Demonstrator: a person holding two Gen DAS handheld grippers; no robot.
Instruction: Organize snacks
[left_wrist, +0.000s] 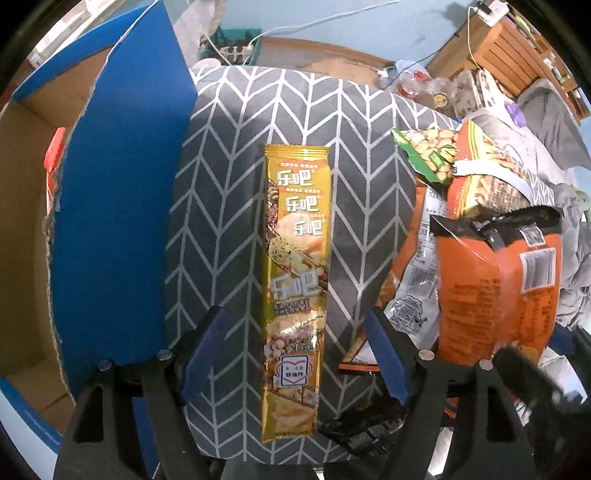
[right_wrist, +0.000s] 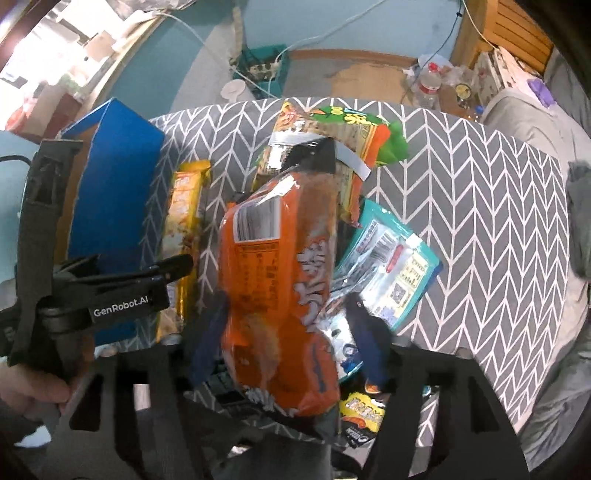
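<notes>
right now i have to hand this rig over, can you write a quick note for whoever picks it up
Left gripper: open, pointing down over the long yellow snack pack, one finger on each side, not gripping it.
Right gripper: open; the orange snack bag is between its fingers, whether the pads press on it is unclear.
Layout: the yellow pack lies flat on the grey patterned cloth, beside the blue cardboard box. A pile of other packs sits to the right, including a green and orange bag and a teal pouch.
Done: unclear; something red shows in the box.
Left: the yellow pack, the orange bag and the pile.
</notes>
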